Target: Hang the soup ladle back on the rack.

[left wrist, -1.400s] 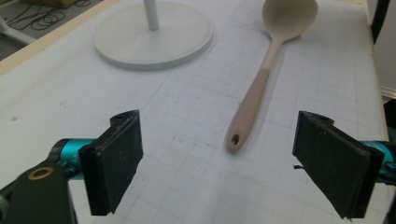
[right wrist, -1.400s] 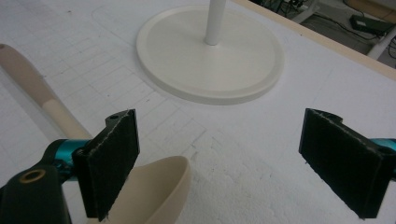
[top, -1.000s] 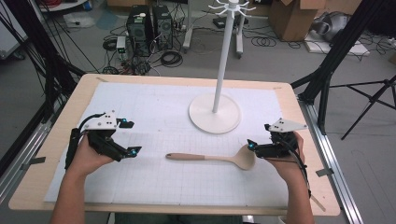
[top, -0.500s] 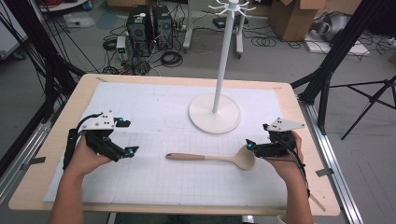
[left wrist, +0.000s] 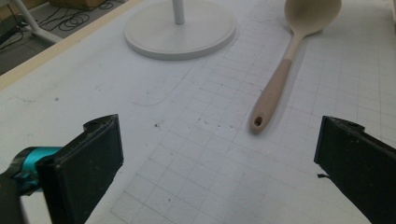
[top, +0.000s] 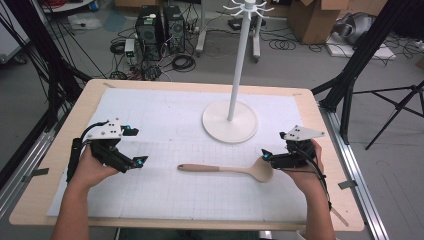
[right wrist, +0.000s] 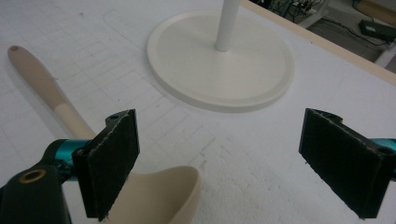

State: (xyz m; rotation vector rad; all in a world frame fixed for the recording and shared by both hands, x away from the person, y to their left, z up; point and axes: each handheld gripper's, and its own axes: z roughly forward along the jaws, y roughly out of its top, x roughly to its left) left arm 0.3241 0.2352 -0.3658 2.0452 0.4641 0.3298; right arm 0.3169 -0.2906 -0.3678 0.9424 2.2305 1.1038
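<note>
From above, a wooden table (top: 50, 210) carries a white gridded mat (top: 165, 115). A spoon (top: 230, 170) lies flat on the mat near the front, its handle pointing toward the person's left and its bowl toward the right. Behind it a white stand (top: 230, 120) rises on a round base, with a thin pole going up to hooks at the top. The left gripper (top: 134, 146) sits at the left side of the mat, well apart from the spoon handle, jaws spread with nothing between them. The right gripper (top: 270, 146) sits just beside the spoon bowl, one jaw tip close over its rim; whether it touches I cannot tell from here.

In the left gripper view, the two black jaws stand wide apart and hold nothing. The spoon (left wrist: 285, 70) lies ahead between them, handle end nearer, and the stand base (left wrist: 180, 30) is beyond to the left.

In the right gripper view, the jaws are wide open too. The spoon bowl (right wrist: 159, 196) lies just under the left-hand jaw, not gripped. The round stand base (right wrist: 219, 60) lies ahead.
</note>
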